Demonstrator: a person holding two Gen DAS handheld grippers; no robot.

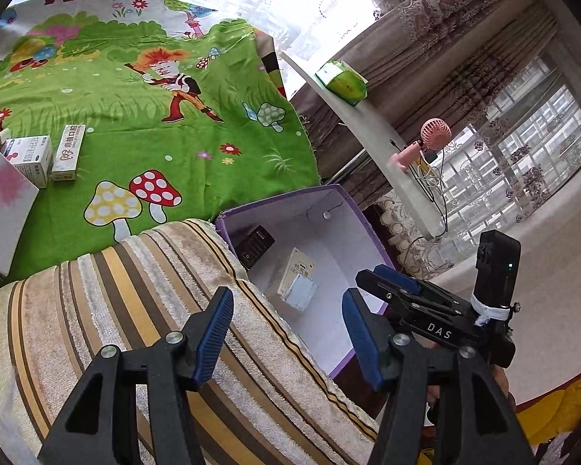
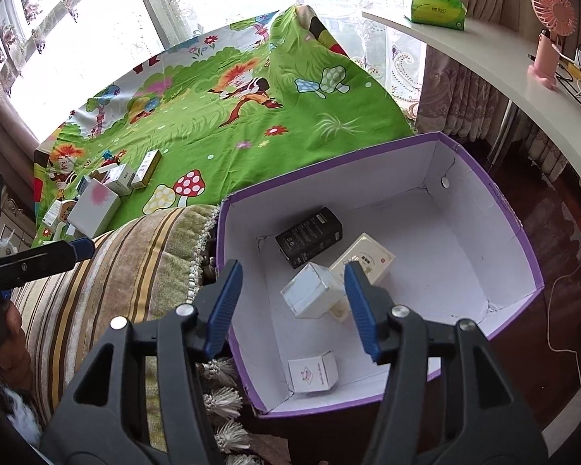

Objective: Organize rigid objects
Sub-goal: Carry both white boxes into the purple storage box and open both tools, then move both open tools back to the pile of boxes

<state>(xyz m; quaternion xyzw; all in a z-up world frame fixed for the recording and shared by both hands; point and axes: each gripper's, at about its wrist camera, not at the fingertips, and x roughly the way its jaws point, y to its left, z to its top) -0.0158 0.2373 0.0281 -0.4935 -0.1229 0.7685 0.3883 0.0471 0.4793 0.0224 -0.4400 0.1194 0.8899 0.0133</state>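
Only my right view shows a small white printed carton (image 2: 313, 372) low in the purple-rimmed cardboard box (image 2: 530, 267). Right gripper (image 2: 290, 306) hovers above, empty, spread; left gripper (image 1: 286, 333) likewise spread.

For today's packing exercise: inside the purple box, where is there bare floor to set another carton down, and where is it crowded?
In the purple box, the floor is bare along the right wall and far corner. The left half is crowded: black carton, cream carton, white carton, small white carton.
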